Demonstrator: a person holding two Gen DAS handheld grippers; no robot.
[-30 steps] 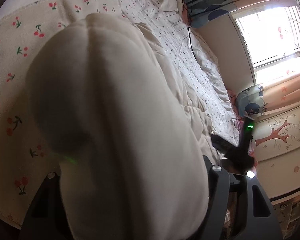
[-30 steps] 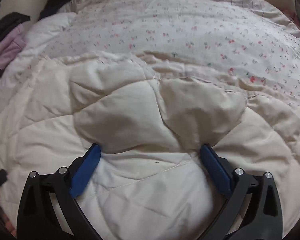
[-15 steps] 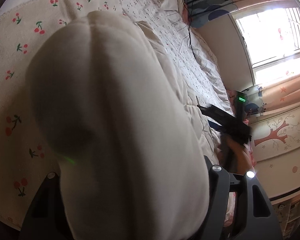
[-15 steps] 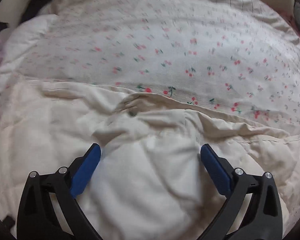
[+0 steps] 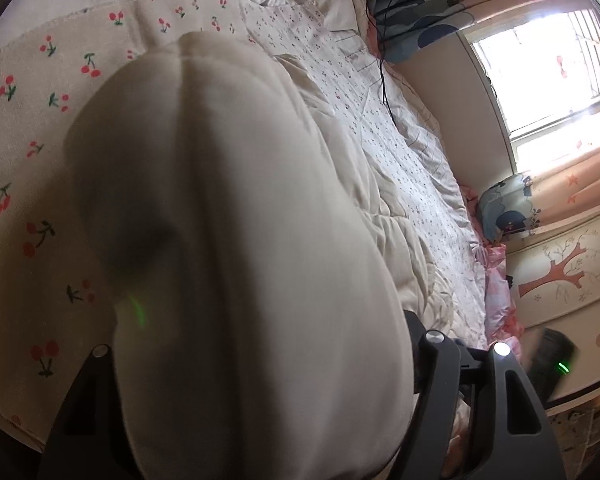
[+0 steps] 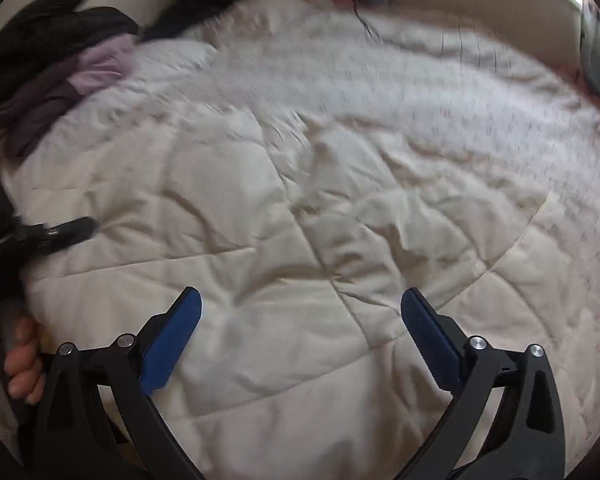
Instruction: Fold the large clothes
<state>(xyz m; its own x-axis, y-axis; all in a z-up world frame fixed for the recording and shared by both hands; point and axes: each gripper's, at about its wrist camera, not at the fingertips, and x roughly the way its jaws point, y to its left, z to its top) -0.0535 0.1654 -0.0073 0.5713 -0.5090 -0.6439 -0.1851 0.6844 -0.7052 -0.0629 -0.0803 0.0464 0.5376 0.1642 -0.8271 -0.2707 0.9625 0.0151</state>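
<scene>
A large cream quilted comforter (image 6: pixel 300 208) with a cherry-print reverse side (image 5: pixel 32 168) lies spread over the bed. In the left wrist view a thick fold of the comforter (image 5: pixel 236 248) bulges up between the jaws and hides the fingertips; my left gripper (image 5: pixel 260 420) is shut on it. My right gripper (image 6: pixel 300 320) is open and empty, its blue pads (image 6: pixel 172 336) wide apart just above the cream side. The left gripper (image 6: pixel 56 234) shows at the left edge of the right wrist view.
Dark and purple clothes (image 6: pixel 56 64) are heaped at the bed's far left. A black cable (image 5: pixel 384 80) runs across the bed. A window with peach curtains (image 5: pixel 548 80) and a tree-painted cabinet (image 5: pixel 564 276) stand along the right side.
My right gripper has pulled back and away from the comforter, so more of the bed shows. In the left wrist view it has dropped to the lower right. The left gripper keeps its hold.
</scene>
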